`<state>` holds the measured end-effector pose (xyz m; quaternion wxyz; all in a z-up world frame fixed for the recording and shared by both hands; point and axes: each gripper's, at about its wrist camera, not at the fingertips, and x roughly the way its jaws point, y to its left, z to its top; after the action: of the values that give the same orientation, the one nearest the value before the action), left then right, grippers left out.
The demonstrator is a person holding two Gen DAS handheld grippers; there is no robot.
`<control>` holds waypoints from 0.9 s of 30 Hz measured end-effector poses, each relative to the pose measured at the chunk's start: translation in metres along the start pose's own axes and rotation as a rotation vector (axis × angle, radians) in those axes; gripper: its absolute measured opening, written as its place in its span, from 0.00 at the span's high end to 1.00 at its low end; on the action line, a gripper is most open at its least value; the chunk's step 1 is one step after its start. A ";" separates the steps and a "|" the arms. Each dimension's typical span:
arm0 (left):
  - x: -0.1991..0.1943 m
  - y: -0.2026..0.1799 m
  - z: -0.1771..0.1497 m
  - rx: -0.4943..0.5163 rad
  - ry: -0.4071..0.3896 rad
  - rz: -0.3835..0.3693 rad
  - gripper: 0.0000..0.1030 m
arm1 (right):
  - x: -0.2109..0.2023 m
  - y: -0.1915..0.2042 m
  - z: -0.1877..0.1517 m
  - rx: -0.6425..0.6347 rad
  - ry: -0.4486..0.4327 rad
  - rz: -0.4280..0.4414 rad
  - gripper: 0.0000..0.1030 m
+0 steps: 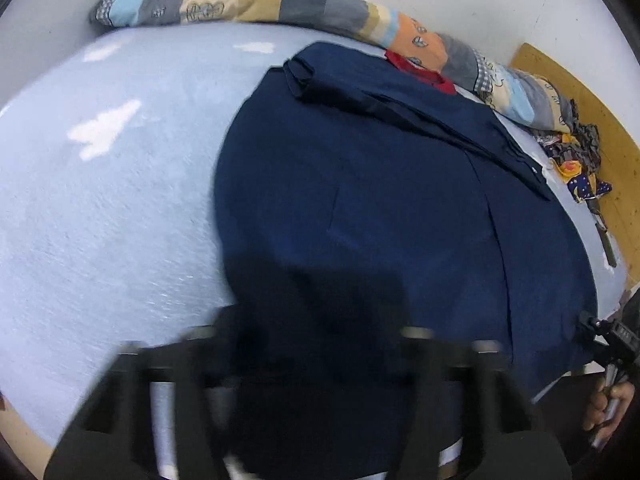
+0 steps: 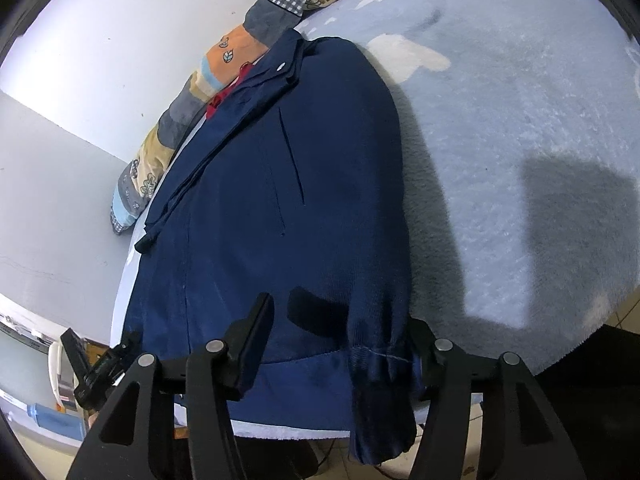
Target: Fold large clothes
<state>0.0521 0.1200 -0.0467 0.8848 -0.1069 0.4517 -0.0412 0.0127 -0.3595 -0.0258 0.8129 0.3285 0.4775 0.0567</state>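
A dark navy jacket (image 1: 360, 208) lies spread on the light blue bed cover (image 1: 120, 220), with a folded sleeve across its far part and a red lining piece (image 1: 420, 70) at the collar. My left gripper (image 1: 320, 344) hangs over the jacket's near hem, blurred, fingers apart. In the right wrist view the jacket (image 2: 260, 184) lies flat and a sleeve end (image 2: 380, 392) hangs over the bed edge. My right gripper (image 2: 340, 344) is open, with its fingers on either side of the hem and sleeve.
A patchwork quilt roll (image 1: 280, 4) lies along the white wall behind the bed. Small cloth items (image 1: 576, 160) sit on a wooden surface (image 1: 608, 152) at the right. The other hand-held gripper (image 2: 96, 368) shows at the lower left in the right wrist view.
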 end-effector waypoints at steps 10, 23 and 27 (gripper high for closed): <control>-0.011 -0.002 -0.005 -0.024 -0.021 -0.006 0.83 | -0.012 0.010 0.002 -0.051 -0.045 -0.034 0.86; -0.048 -0.009 -0.029 -0.021 -0.022 -0.064 0.83 | -0.072 0.026 0.014 -0.109 -0.326 -0.092 0.89; -0.034 -0.002 -0.028 -0.035 0.029 -0.033 0.79 | -0.059 0.008 0.018 -0.025 -0.265 -0.078 0.88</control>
<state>0.0095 0.1194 -0.0349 0.8753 -0.1292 0.4635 -0.0492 -0.0027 -0.3857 0.0282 0.8745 0.3043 0.3774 -0.0128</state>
